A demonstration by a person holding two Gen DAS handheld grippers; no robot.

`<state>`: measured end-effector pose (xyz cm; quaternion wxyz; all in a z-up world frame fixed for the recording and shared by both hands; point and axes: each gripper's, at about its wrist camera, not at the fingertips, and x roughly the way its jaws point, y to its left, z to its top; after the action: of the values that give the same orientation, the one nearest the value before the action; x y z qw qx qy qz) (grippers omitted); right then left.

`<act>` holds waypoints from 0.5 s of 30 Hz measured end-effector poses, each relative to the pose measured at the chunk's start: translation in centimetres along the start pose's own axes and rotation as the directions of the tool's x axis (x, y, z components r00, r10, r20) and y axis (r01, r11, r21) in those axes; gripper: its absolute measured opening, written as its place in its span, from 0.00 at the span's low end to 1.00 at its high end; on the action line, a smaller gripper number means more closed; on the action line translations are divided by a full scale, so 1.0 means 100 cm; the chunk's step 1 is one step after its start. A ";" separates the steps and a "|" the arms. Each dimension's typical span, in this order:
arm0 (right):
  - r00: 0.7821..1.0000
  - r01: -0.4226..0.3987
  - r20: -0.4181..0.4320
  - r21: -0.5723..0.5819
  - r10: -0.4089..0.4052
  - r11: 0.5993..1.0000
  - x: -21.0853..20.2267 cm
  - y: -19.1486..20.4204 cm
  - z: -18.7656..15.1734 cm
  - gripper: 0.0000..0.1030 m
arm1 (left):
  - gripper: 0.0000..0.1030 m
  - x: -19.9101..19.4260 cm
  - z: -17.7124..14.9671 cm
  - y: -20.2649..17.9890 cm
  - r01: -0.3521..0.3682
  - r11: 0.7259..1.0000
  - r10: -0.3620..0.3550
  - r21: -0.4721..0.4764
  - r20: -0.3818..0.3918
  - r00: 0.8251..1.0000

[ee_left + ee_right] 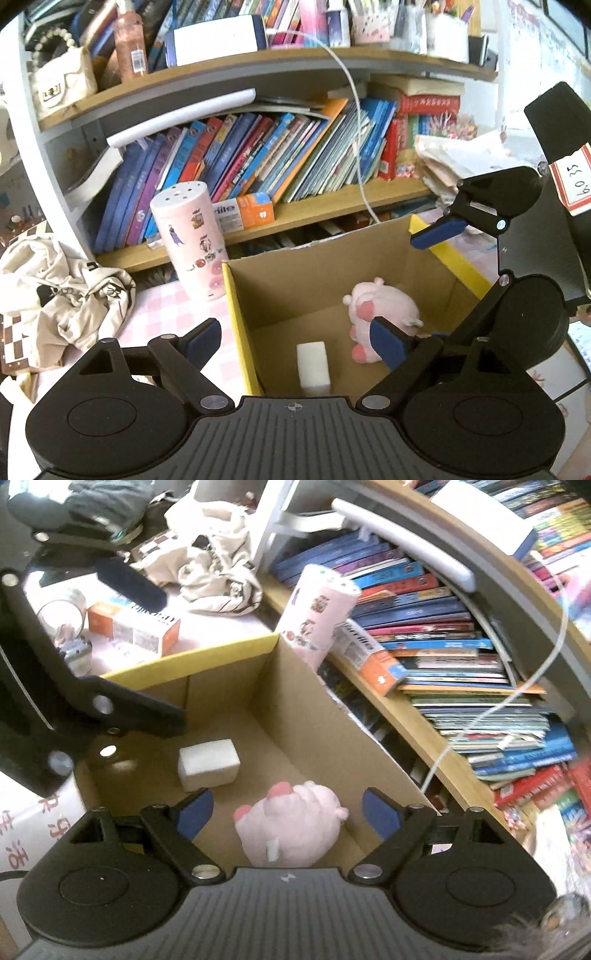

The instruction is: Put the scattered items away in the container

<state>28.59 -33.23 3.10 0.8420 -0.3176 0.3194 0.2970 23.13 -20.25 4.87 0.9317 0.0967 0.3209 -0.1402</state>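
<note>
Two items already lie on the floor of the cardboard box (295,709), which stands against the bookshelf (332,210): the pink plush pig (291,830) and, apart from it, the white foam block (208,764). I see my left gripper (295,339) and right gripper (288,812) both spread wide and empty above it. My worry is the tall pink sticker-covered canister (190,240) touching the box's corner: a careless swing could topple it. The orange carton (136,627) and tape roll (61,609) outside could get missed, I judge.
</note>
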 end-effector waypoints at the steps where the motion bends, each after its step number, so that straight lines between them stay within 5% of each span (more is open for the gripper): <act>1: 1.000 0.013 0.005 0.010 -0.013 1.000 -0.006 0.001 -0.001 0.85 | 0.90 -0.006 -0.001 0.000 0.005 1.000 -0.005 -0.003 0.010 1.000; 15: 0.988 0.142 0.027 0.265 -0.154 0.954 -0.065 0.026 -0.021 0.87 | 0.93 -0.066 -0.034 0.018 0.086 0.995 -0.082 -0.052 0.077 0.994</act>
<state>21.97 -35.09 5.69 0.9038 -0.2194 0.3111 0.1956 16.84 -16.29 6.53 0.9386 0.0520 0.2935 -0.1738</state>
